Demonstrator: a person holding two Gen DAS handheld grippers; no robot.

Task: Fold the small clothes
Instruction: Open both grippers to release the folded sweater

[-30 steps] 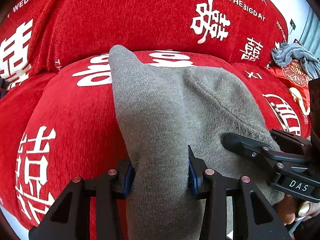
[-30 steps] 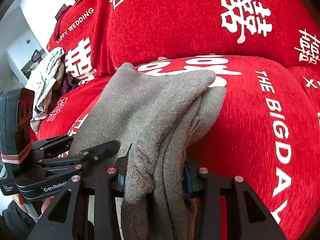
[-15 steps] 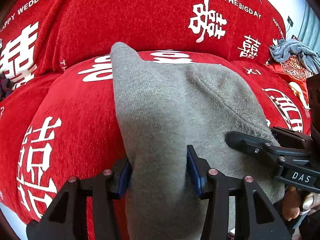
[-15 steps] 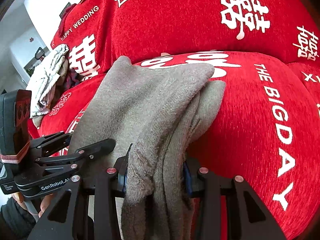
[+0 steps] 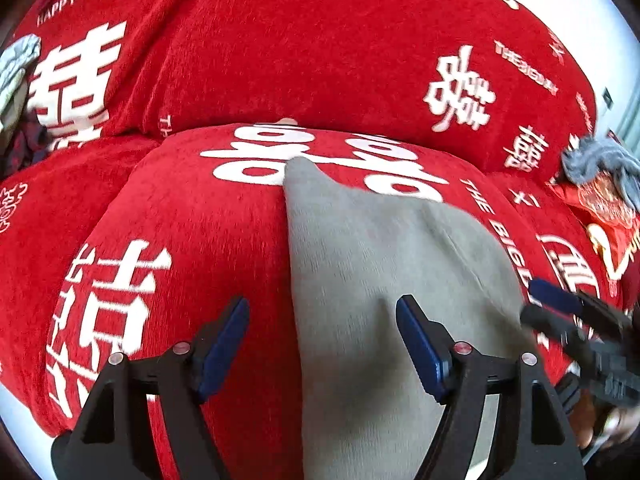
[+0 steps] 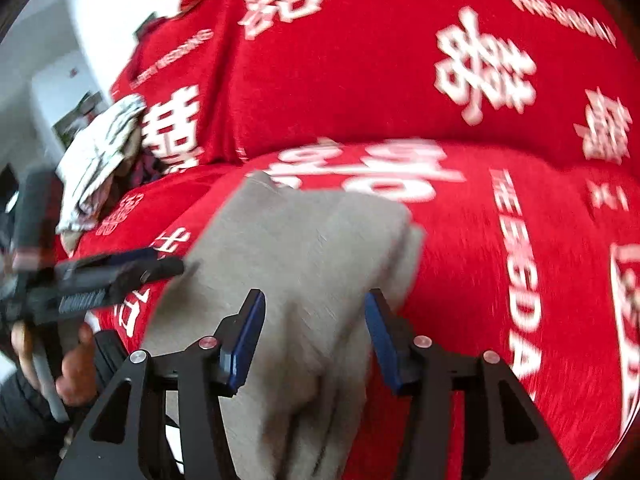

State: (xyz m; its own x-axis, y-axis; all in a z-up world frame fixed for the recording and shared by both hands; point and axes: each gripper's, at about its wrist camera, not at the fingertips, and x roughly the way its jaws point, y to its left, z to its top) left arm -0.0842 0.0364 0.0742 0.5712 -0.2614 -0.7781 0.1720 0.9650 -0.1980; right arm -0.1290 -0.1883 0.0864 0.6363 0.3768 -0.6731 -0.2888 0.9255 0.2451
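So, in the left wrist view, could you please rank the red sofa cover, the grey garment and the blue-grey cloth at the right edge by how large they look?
1. Red sofa cover: fills most of the view.
2. Grey garment: large, but it lies right at the camera, which inflates it.
3. Blue-grey cloth: smallest, though farther off, so its true size is unsure.

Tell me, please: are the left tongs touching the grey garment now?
Apart. In the left wrist view, the left tongs are opening, and red cover shows between the left pad and the grey garment; the right pad hangs above it.
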